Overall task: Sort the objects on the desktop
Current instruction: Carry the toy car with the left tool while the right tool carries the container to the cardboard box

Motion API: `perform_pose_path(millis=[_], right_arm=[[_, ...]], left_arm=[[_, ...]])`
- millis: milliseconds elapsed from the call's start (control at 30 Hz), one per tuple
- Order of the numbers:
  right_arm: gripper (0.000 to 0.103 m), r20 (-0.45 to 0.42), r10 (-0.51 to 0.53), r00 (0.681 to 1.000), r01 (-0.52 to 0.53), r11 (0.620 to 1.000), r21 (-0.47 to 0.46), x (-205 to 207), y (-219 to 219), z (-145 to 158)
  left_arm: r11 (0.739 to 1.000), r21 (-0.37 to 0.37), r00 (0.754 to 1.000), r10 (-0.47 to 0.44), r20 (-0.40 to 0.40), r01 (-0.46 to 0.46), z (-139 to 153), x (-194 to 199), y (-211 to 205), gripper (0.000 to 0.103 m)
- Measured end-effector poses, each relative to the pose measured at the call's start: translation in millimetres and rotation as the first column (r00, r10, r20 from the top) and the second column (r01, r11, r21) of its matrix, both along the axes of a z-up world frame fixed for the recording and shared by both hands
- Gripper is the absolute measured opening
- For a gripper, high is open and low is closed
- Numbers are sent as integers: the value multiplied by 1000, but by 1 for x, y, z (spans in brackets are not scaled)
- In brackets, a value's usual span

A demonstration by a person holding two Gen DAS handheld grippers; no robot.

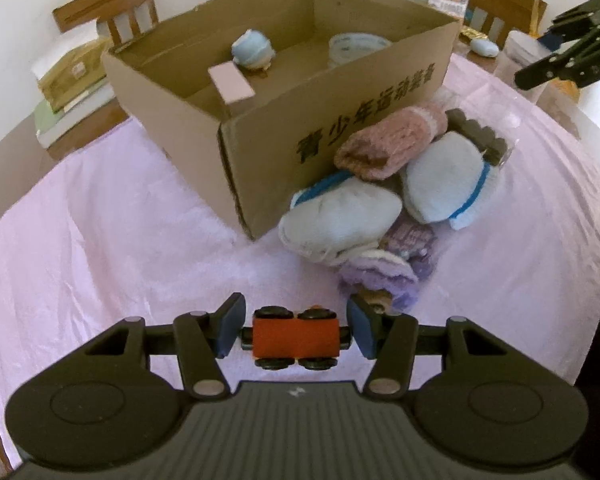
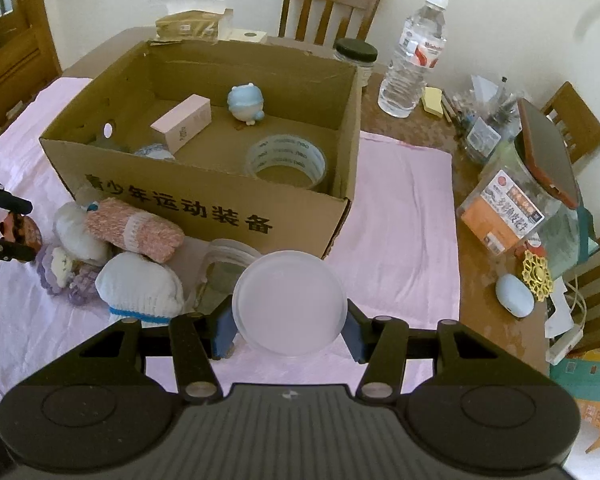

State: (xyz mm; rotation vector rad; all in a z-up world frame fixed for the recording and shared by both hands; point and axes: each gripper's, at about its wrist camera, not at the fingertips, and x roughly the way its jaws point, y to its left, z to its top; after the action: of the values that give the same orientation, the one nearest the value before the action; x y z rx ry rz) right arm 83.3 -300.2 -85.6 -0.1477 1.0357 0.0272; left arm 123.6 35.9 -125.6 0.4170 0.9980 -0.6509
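Observation:
My left gripper (image 1: 295, 330) is shut on an orange toy car (image 1: 296, 338) with black wheels, held end to end above the pink cloth; the same gripper (image 2: 29, 230) shows at the left edge of the right wrist view. My right gripper (image 2: 289, 334) is shut on a frosted white round jar (image 2: 290, 302), seen from above. From the left wrist view that jar (image 1: 516, 56) is at the far right, and the right gripper (image 1: 540, 48) holds it there. An open cardboard box (image 2: 200, 208) holds a blue figurine (image 2: 245, 103), a pink carton (image 2: 182, 122) and a tape roll (image 2: 286, 160).
Rolled socks lie against the box front: a pink one (image 1: 392, 142), white ones with blue trim (image 1: 444, 180) and a purple one (image 1: 380, 276). A clear pack of dark items (image 2: 220, 272) lies beside them. A water bottle (image 2: 414, 56), a black-lidded jar (image 2: 356, 56) and clutter crowd the bare wood at right.

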Motion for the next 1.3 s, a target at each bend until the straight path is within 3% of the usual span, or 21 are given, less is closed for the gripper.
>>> perform_pose_path(millis=[533,633,833,1300], right_arm=[[59,-4,22,1000,-22,1000,13,-4,4,0],[59,-1,29,1000,-29,1000,8,-3,5,1],[59,7,44,999,-44,999,6,-2,7,4],[59,43,88,995,-89,996,9,1,9,24]], left_arm=[[996,59,995,66,-73,-61,-19,-19,10,56],[996,61,996,67,-61,-64,-19,-21,10,47],[997,57,996,62,-63,-58,-15,-22,10,46],[1000,-18,1000,4,-15,-5,40,-10,-4,46]])
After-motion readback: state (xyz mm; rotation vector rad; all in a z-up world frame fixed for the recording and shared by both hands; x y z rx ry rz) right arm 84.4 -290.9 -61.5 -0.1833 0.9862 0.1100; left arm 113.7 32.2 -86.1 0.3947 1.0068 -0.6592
